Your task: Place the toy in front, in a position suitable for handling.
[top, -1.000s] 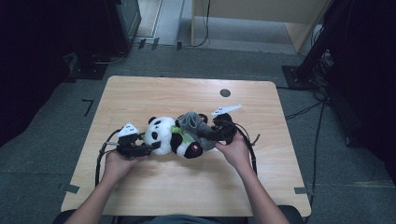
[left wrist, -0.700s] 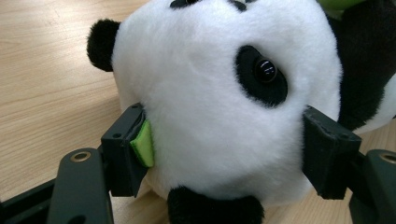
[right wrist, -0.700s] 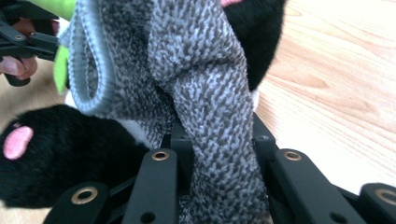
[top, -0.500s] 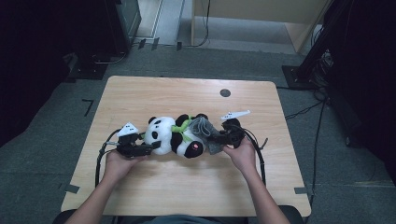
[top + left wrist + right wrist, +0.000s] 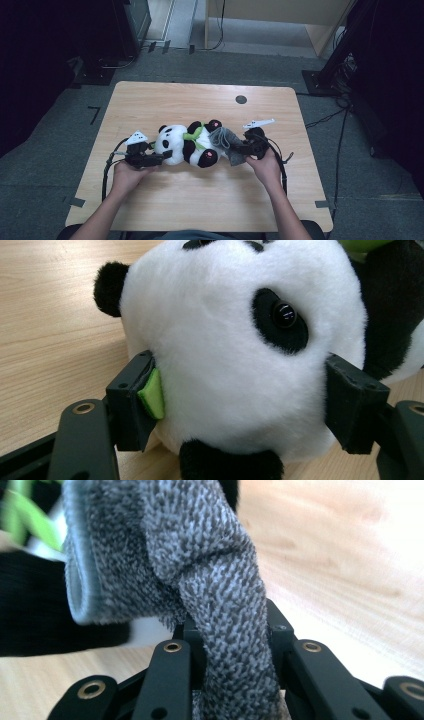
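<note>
Left gripper around panda's head, right gripper clamping grey sock beside panda's legs.

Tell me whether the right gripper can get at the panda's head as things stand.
Probably not: the right gripper is shut on the grey sock at the panda's feet end, and the left gripper already clamps the head.

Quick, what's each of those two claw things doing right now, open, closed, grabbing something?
Left gripper: closed around the panda toy's head.
Right gripper: closed on the grey knitted sock.
</note>
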{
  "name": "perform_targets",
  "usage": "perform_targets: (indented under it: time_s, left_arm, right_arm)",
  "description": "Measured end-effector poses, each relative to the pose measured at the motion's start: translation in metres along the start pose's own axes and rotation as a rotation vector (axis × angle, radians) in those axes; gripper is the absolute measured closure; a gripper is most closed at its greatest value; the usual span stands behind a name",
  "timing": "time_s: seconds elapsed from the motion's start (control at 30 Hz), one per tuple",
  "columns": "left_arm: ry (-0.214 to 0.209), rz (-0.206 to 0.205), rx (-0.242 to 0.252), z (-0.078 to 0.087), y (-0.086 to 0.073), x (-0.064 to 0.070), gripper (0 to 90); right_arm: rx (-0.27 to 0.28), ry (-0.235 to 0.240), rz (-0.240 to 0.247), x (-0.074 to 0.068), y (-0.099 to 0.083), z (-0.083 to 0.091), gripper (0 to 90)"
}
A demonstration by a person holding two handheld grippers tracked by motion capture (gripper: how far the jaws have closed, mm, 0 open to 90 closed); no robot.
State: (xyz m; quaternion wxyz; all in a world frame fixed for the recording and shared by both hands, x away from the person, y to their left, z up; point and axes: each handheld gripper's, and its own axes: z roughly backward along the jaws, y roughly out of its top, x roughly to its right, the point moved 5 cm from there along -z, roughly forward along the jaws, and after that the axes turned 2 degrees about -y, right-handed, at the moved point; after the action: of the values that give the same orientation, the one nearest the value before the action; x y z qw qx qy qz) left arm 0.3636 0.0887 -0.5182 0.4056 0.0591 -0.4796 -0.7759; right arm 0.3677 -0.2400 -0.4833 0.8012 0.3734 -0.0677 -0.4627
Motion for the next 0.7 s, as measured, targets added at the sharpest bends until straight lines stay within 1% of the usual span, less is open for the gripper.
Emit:
perform_targets:
  time_s: [0.03, 0.07, 0.23, 0.33, 0.43, 0.53, 0.63, 0.67, 0.7]
  left_arm:
    - [0.001, 0.001, 0.0, 0.0, 0.0, 0.0, 26.0]
    - [0.001, 0.001, 0.0, 0.0, 0.0, 0.0, 26.0]
    - [0.003, 0.003, 0.001, 0.0, 0.0, 0.001, 25.9]
    - [0.003, 0.002, 0.001, 0.0, 0.0, 0.0, 25.9]
    - [0.003, 0.001, -0.001, 0.0, 0.0, 0.001, 25.9]
    - [0.004, 0.001, -0.002, 0.0, 0.0, 0.001, 25.9]
    - [0.005, -0.001, -0.003, 0.0, 0.0, 0.001, 25.9]
    - [0.006, -0.003, -0.004, 0.0, 0.0, 0.001, 26.0]
    - [0.006, -0.007, -0.005, 0.0, 0.0, 0.001, 26.0]
  right_arm:
    - [0.018, 0.004, 0.009, -0.003, 0.003, 0.005, 72.5]
    - [0.039, 0.019, 0.012, -0.009, 0.008, 0.011, 72.5]
    - [0.097, 0.061, 0.043, -0.033, 0.026, 0.031, 72.4]
    - [0.122, 0.109, 0.061, -0.053, 0.038, 0.041, 72.4]
    - [0.117, 0.142, 0.098, -0.073, 0.044, 0.043, 72.4]
    - [0.092, 0.175, 0.121, -0.091, 0.047, 0.039, 72.1]
    - [0.053, 0.193, 0.132, -0.104, 0.045, 0.032, 72.2]
    - [0.037, 0.192, 0.14, -0.106, 0.044, 0.028, 72.2]
    - [0.019, 0.178, 0.149, -0.107, 0.042, 0.024, 72.2]
